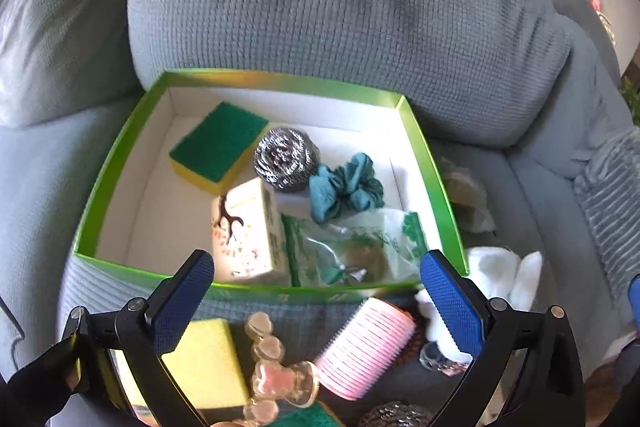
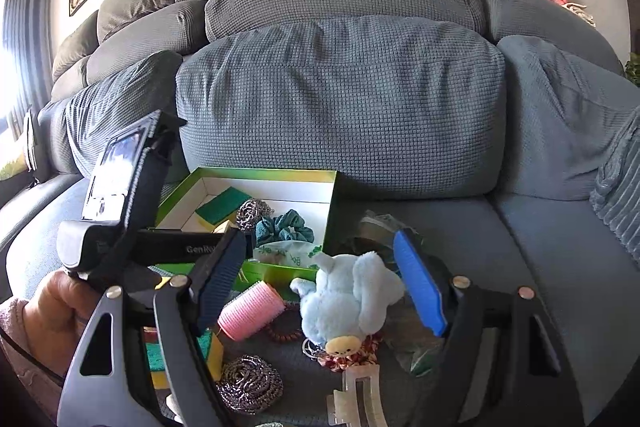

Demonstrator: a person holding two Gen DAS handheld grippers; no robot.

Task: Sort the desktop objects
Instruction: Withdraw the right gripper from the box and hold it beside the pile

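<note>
Box point(image 1: 424, 147) green outside, white inside. Sponge point(image 1: 218, 143) dark green over yellow. Scourer point(image 1: 286, 159) silver. Scrunchie point(image 1: 346, 189) teal. Carton point(image 1: 250, 231) cream, brown tree print. Bag point(image 1: 352, 247) clear, green print. Near: roller point(image 1: 364, 347) pink, ribbed; plush point(image 2: 348, 299) pale blue, yellow face. Sofa point(image 2: 340, 99) grey-blue waffle weave. Finger pads point(image 1: 450, 303) blue, knurled.

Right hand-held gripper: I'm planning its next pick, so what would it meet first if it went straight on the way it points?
Probably the pale blue plush toy, which lies on the sofa seat between the open fingers of the right hand-held gripper. The green box sits beyond it. Depth is hard to judge here.
</note>
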